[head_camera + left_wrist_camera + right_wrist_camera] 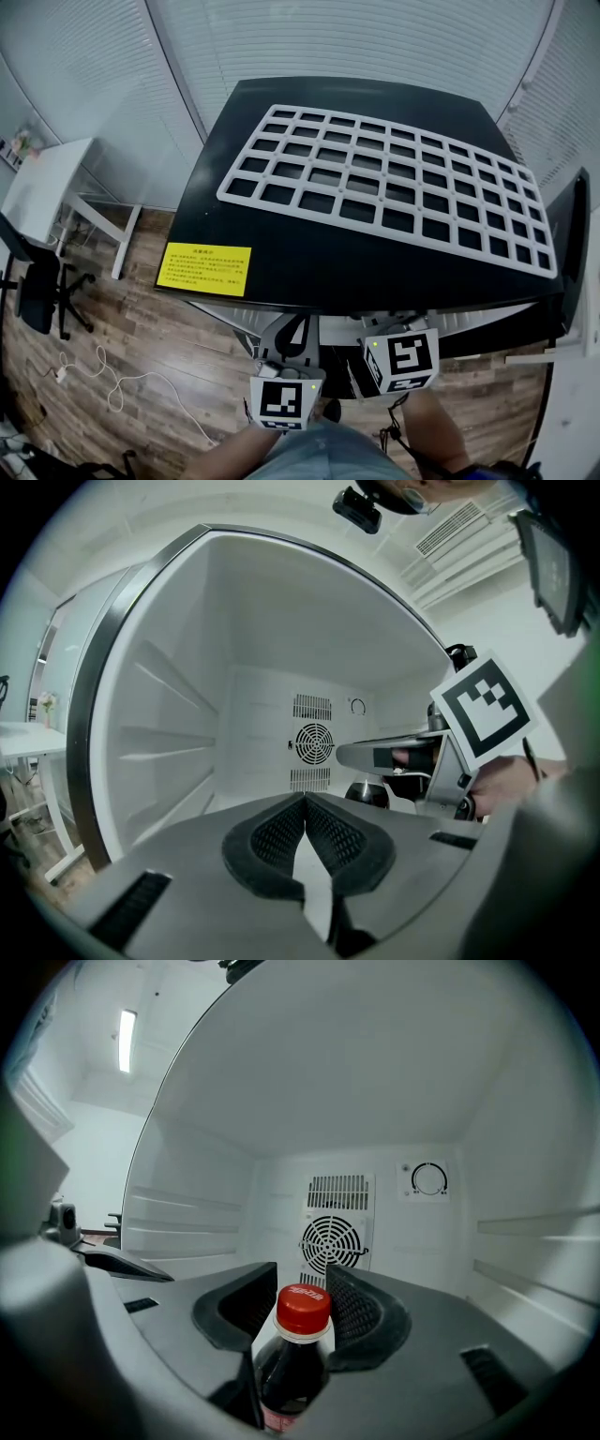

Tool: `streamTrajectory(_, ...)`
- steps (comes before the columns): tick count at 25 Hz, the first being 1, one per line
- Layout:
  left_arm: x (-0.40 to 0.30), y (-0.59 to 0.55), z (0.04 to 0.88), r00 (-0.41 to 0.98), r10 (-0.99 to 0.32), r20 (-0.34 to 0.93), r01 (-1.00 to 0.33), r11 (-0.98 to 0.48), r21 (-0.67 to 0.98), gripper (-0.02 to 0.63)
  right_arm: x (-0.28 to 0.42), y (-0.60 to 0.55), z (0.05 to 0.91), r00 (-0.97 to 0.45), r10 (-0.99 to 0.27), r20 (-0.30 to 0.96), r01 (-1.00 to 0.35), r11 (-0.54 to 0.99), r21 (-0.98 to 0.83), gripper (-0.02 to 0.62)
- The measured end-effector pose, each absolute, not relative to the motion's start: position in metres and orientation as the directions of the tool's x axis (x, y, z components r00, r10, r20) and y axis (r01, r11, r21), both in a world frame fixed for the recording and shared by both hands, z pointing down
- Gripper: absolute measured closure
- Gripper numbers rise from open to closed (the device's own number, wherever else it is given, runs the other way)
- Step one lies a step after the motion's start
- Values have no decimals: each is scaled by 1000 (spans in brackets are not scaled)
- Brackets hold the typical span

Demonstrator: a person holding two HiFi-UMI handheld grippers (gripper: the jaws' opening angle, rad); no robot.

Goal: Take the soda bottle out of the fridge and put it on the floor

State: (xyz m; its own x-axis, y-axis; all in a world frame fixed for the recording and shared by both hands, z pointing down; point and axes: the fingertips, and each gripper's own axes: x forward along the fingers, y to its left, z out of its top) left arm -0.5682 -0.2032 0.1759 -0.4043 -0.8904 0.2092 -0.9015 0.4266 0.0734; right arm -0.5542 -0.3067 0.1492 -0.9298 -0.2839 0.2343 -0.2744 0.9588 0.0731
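The soda bottle point(292, 1372), dark with a red cap point(303, 1309), stands upright inside the white fridge point(394, 1129). My right gripper point(300, 1275) reaches into the fridge with a jaw on each side of the bottle, and its pads rest against the bottle's shoulders. From the left gripper view, the bottle point(367, 794) shows dark under the right gripper's jaw point(375, 756). My left gripper point(306, 804) is at the fridge's mouth, shut, with nothing in it. In the head view only the two marker cubes point(286, 403) point(403, 361) show below the fridge's black top point(375, 258).
A white grid rack point(394, 178) lies on the fridge's top, and a yellow label point(208, 269) is at its front left corner. A round fan grille point(330, 1241) sits on the back wall. A white desk point(47, 187), an office chair point(37, 286) and a loose cable point(112, 380) occupy the wooden floor at the left.
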Motion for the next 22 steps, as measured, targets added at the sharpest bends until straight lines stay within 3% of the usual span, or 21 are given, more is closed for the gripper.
streamTrajectory(22, -581, -198, 171, -409, -887, 216, -898, 433, 77, 589, -572, -308, 155, -905, -304, 299, -282, 952, 116, 467)
